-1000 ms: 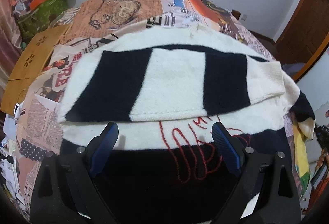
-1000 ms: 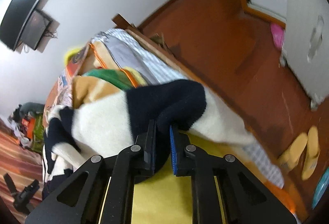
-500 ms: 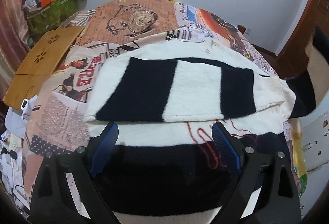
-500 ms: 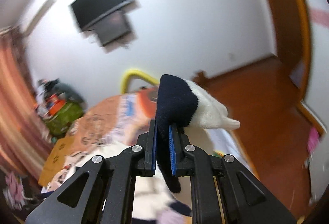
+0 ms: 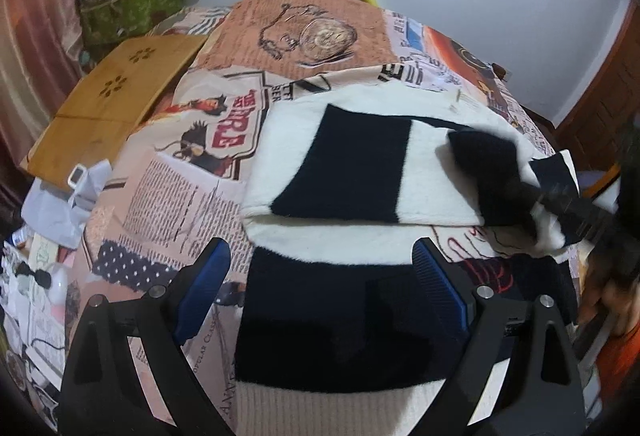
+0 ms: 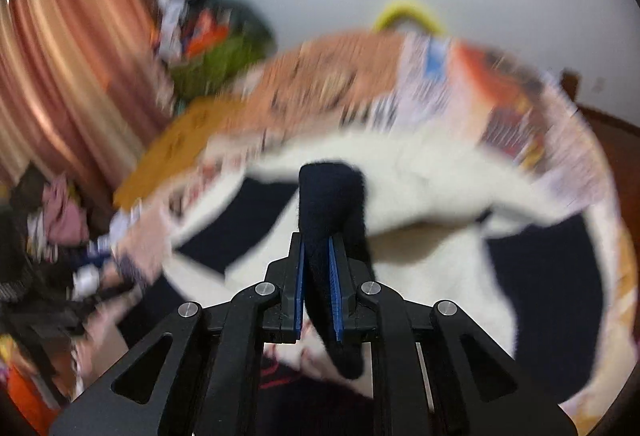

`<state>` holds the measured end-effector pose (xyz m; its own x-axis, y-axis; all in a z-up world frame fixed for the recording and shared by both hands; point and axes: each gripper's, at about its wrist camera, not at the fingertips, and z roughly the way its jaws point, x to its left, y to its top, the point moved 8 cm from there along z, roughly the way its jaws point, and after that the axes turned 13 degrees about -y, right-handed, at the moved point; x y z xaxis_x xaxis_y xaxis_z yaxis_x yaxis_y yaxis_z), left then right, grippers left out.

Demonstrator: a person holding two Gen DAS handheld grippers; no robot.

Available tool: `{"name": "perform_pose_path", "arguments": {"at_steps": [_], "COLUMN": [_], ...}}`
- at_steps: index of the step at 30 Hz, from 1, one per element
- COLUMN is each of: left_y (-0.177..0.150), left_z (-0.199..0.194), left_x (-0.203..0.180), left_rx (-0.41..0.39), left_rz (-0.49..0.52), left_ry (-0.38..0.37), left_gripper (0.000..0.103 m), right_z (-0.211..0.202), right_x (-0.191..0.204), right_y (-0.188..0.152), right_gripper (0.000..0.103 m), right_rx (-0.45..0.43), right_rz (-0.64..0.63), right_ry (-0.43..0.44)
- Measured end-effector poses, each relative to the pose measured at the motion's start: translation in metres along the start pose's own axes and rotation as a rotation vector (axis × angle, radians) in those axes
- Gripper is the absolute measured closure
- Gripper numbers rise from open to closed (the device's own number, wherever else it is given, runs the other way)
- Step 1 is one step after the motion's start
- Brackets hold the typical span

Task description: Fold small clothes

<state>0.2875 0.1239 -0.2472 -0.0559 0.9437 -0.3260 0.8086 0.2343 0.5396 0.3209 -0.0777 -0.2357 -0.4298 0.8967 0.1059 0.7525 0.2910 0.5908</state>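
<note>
A white and navy striped sweater (image 5: 344, 324) lies flat on the bed, its left sleeve (image 5: 360, 172) folded across the chest. My left gripper (image 5: 324, 272) is open and empty, hovering above the sweater's lower body. My right gripper (image 6: 318, 276) is shut on the navy cuff (image 6: 330, 192) of the other sleeve and holds it over the sweater's chest. In the left wrist view that cuff (image 5: 492, 172) and the right gripper (image 5: 560, 200) come in from the right, above the folded sleeve. The right wrist view is blurred by motion.
The bed has a newspaper-print cover (image 5: 184, 172). A wooden board (image 5: 116, 104) lies at its left edge, with a cluttered green basket (image 5: 128, 8) behind it. Loose items (image 5: 64, 208) lie at the left. A curtain (image 6: 64, 76) hangs at the left.
My right gripper has swung the sleeve cuff from off the bed's right side up and over onto the sweater. My left gripper has drawn back and shifted left over the lower body.
</note>
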Motion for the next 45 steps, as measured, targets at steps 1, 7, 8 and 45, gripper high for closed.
{"name": "perform_pose_path", "arguments": {"at_steps": [1, 7, 8, 45], "left_y": [0.0, 0.005, 0.008, 0.089], "left_z": [0.001, 0.018, 0.021, 0.101], "left_x": [0.001, -0.01, -0.017, -0.117], "left_rx": [0.005, 0.042, 0.047, 0.015], "left_rz": [-0.01, -0.023, -0.014, 0.217], "left_ry": [-0.006, -0.04, -0.049, -0.004], "left_gripper": [0.01, 0.01, 0.01, 0.092], "right_z": [0.005, -0.016, -0.025, -0.046], "right_x": [0.003, -0.008, -0.014, -0.174], "right_y": [-0.01, -0.019, -0.018, -0.05], "right_gripper": [0.088, 0.07, 0.063, 0.058], "right_rx": [0.032, 0.044, 0.023, -0.041], "right_rz": [-0.019, -0.065, -0.066, 0.175], "right_ry": [0.003, -0.008, -0.019, -0.226]}}
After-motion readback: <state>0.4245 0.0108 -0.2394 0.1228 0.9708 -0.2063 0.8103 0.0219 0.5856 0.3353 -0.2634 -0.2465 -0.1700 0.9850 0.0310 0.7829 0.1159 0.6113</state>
